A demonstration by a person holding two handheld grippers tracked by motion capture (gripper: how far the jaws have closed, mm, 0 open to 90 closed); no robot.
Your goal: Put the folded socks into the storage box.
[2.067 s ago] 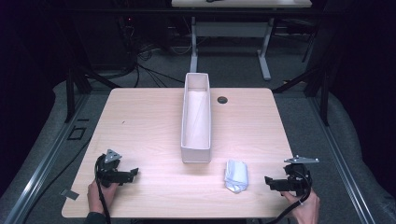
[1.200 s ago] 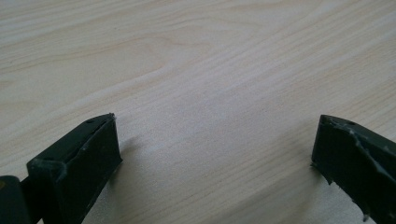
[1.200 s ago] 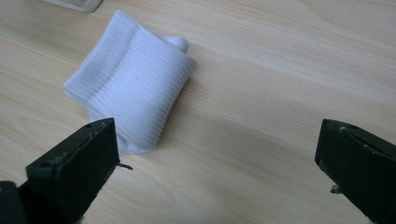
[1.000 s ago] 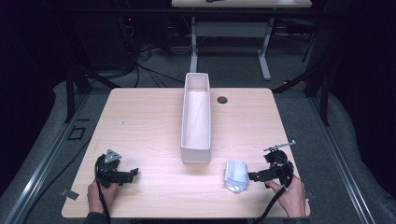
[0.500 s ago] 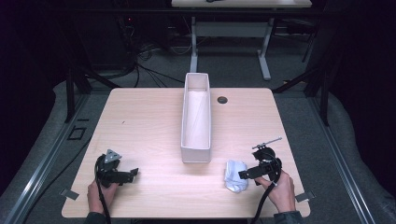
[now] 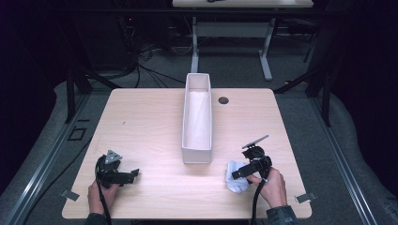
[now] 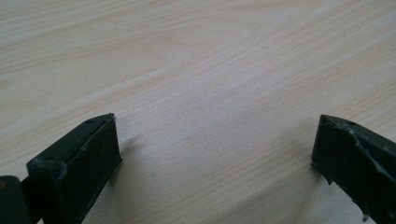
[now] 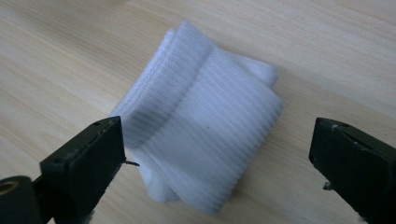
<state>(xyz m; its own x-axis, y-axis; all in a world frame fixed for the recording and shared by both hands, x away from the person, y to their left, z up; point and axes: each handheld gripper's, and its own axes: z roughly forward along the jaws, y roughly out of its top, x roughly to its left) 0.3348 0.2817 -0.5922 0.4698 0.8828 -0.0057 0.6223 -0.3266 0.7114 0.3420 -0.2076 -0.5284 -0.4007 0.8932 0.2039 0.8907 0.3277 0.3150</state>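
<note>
Sock (image 6: 236, 178), white and ribbed, lies folded on the counter (image 6: 150, 117) in the lower right of the high view, just below and right of the near end of a long white bin (image 6: 197, 140). In the right gripper view the sock (image 8: 201, 130) sits in the middle of the frame, its ribs running diagonally, with the folded cuff toward the upper left.

The right hand-held gripper (image 6: 240, 172) is at the sock's right edge, held by a hand (image 6: 272, 185) that enters from the bottom of the frame. Its jaws stand wide, one on each side of the sock, and have just been closing a little; the left jaw is over the sock's lower left corner, while the right jaw is clear of the cloth, so nothing is gripped.

The left hand-held gripper (image 6: 133, 174) rests in the lower left of the high view, well apart from the sock, in the other hand (image 6: 101, 194). Its jaws are spread wide over bare wood and hold nothing.

A small dark hole (image 6: 223, 100) sits in the counter right of the bin's far end.
</note>
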